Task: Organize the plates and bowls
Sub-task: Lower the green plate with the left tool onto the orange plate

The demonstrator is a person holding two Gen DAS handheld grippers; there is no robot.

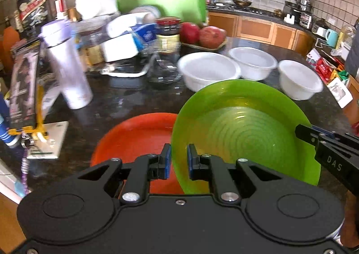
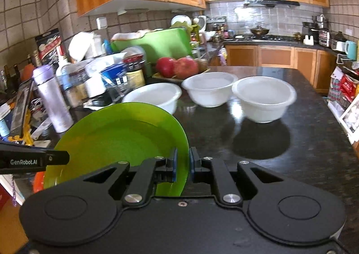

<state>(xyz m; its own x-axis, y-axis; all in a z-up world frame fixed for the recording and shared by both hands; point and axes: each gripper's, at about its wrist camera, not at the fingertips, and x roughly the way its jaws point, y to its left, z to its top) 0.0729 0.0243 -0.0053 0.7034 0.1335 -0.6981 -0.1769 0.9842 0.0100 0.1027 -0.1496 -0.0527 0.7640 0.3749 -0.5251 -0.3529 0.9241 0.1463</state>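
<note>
A green plate (image 1: pixel 244 128) is held tilted above the dark counter, over an orange plate (image 1: pixel 134 137) that lies flat. My left gripper (image 1: pixel 179 159) straddles the green plate's left rim, with a visible gap at the pads. My right gripper (image 2: pixel 182 164) is shut on the green plate's (image 2: pixel 121 139) right rim; it also shows at the right of the left wrist view (image 1: pixel 314 135). Three white bowls (image 1: pixel 208 70) (image 1: pixel 253 62) (image 1: pixel 300 79) stand in a row behind; they also show in the right wrist view (image 2: pixel 154 96) (image 2: pixel 209 88) (image 2: pixel 263 97).
A white-purple bottle (image 1: pixel 67 68), a jar with a red lid (image 1: pixel 168 36), boxes and a glass container crowd the left of the counter (image 2: pixel 291 142). A tray of red fruit (image 1: pixel 202 34) sits behind the bowls. Packets lie along the right edge (image 2: pixel 343 88).
</note>
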